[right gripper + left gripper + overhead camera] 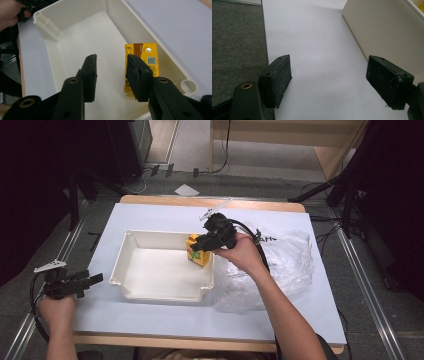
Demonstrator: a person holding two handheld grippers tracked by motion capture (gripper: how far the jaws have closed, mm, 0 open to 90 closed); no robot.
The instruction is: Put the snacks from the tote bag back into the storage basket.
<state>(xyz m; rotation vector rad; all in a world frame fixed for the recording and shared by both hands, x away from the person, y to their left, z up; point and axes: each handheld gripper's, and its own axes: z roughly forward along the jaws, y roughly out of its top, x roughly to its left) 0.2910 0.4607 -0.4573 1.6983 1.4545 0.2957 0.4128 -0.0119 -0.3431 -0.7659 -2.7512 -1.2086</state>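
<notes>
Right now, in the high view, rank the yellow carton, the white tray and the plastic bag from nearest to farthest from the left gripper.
From the left gripper:
1. White tray, just right of it.
2. Yellow carton, in the tray's far right corner.
3. Plastic bag, beyond the tray on the table's right side.

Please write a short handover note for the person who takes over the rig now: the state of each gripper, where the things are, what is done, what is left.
Right gripper: open, nothing between the jaws, above the white tray, beside the yellow carton.
Left gripper: open, holding nothing, over the table left of the tray.
Done: the carton stands in the tray's far right corner, apparently just released.
Left: the clear plastic bag lies right of the tray; probably check it for more items to move.
</notes>
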